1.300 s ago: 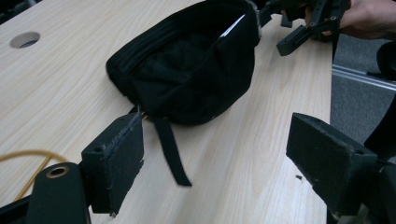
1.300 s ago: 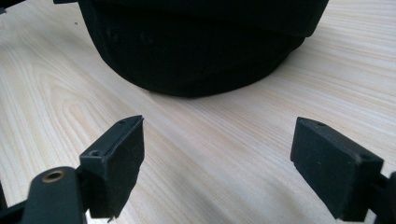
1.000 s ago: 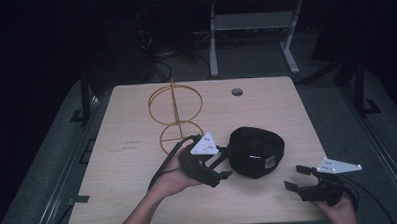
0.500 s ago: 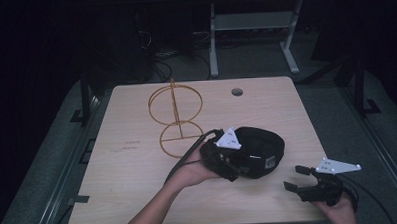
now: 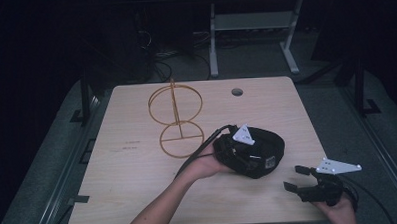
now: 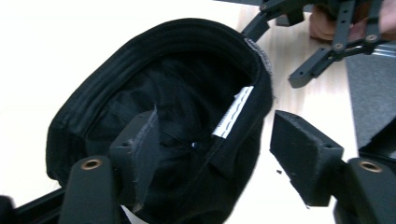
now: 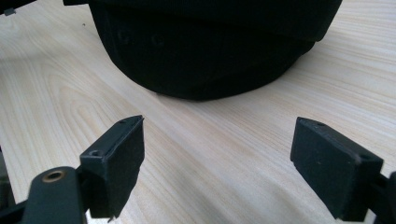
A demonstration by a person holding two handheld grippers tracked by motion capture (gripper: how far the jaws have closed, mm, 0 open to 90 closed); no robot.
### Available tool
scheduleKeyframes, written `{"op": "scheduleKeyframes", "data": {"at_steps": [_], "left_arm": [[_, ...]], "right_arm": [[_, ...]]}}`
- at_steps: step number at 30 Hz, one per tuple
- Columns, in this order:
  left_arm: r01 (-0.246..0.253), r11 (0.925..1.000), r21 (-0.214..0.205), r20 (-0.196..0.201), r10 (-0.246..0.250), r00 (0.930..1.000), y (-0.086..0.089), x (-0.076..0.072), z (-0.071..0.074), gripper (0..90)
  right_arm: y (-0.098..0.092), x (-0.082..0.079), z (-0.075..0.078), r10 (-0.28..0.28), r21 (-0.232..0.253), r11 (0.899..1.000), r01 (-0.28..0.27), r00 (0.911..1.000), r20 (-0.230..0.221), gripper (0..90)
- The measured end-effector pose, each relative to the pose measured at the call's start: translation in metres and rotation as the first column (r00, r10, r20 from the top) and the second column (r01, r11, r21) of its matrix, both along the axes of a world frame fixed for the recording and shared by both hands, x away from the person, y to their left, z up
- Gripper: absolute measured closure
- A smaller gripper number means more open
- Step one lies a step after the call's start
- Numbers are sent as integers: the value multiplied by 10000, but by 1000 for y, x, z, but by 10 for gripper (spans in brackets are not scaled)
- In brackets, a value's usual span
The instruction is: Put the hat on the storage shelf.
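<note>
My left gripper (image 6: 215,158) stands with jaws apart astride the rim of the upturned black cap (image 6: 140,93), one jaw inside, one outside. The cap lies on the wooden table (image 5: 139,179) beside the gold wire stand (image 5: 176,118). My right gripper (image 7: 217,163) gapes empty near it. Closing now, I judge the soft rim may fold and slip free.
</note>
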State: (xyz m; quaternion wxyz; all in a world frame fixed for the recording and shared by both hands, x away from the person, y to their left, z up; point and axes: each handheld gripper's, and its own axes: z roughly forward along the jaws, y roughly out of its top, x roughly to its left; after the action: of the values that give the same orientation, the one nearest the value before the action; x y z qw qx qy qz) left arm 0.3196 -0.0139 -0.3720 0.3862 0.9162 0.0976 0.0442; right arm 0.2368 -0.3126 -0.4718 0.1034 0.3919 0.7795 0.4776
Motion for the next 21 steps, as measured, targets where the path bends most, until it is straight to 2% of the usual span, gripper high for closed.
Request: {"op": "scheduleKeyframes", "data": {"at_steps": [5,8,11,13,17,18,21], "left_arm": [[112,9998,191,-156,-109,9998,0,0,-4,369],[418,9986,320,-375,-406,9985,1,2,-6,447],[622,9974,364,-487,-603,9970,3,3,-7,563],[687,9969,385,-510,-667,9965,3,3,-8,592],[950,9944,462,-661,-919,9936,3,5,-8,728],[1111,9926,488,-717,-1074,9916,2,6,-9,748],[1127,9929,386,-825,-1092,9906,1,7,-8,774]], "right_arm": [[0,0,0,6,-11,10000,-6,10000,-35,172],[1,0,0,31,-16,10000,-31,10000,-7,172],[1,0,0,57,-66,10000,-57,10000,-2,172],[2,-1,0,66,-83,9999,-66,10000,0,172],[3,0,-1,128,-178,9998,-128,9999,-17,172],[3,0,-1,139,-175,9998,-139,9999,-11,172],[3,0,-1,148,-183,9997,-148,9999,-17,172]]}}
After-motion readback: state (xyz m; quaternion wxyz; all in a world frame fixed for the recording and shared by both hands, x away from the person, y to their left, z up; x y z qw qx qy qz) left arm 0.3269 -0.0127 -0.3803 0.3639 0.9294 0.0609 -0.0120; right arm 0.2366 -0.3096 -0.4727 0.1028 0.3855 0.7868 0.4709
